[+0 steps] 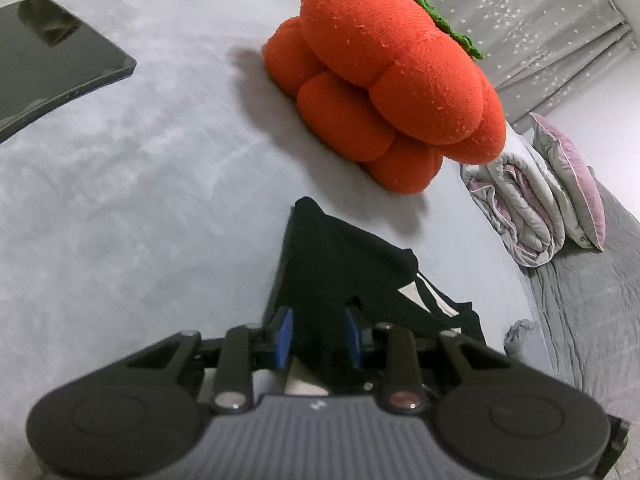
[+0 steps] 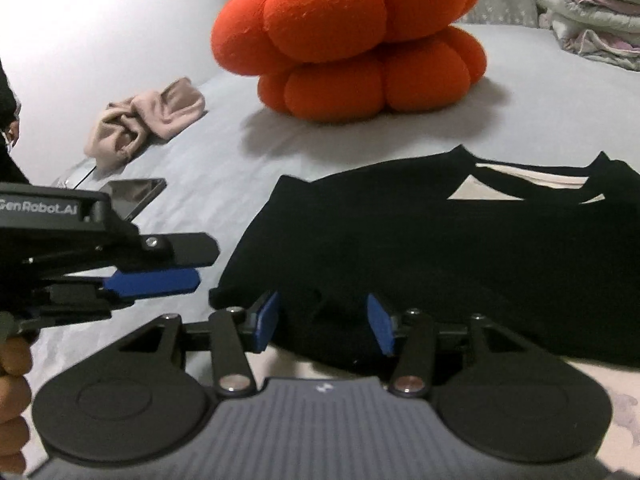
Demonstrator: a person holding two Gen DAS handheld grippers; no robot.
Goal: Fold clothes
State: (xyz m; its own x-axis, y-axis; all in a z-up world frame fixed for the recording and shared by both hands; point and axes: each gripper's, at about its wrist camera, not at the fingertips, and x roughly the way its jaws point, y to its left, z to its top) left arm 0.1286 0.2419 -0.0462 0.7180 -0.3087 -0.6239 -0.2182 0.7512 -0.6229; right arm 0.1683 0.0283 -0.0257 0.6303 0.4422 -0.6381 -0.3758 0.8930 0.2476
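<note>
A black garment (image 2: 420, 248) with a pale panel at its neckline lies flat on the grey bed sheet (image 2: 224, 148). My right gripper (image 2: 324, 320) is open, and the garment's near hem sits between its blue pads. My left gripper (image 1: 319, 336) is open with a narrower gap, facing the garment (image 1: 336, 256) along its side edge; dark cloth shows between its fingers, but I cannot tell if they touch it. In the right wrist view the left gripper (image 2: 200, 266) hovers just left of the garment's near-left corner.
A big orange pumpkin cushion (image 2: 352, 36) stands on the bed beyond the garment. A dark tablet (image 1: 44, 60) and a crumpled beige cloth (image 2: 144, 120) lie to the left. A folded quilt (image 1: 516, 200) and pink pillow (image 1: 572, 184) sit to the right. A person's hand (image 2: 12, 380) holds the left gripper.
</note>
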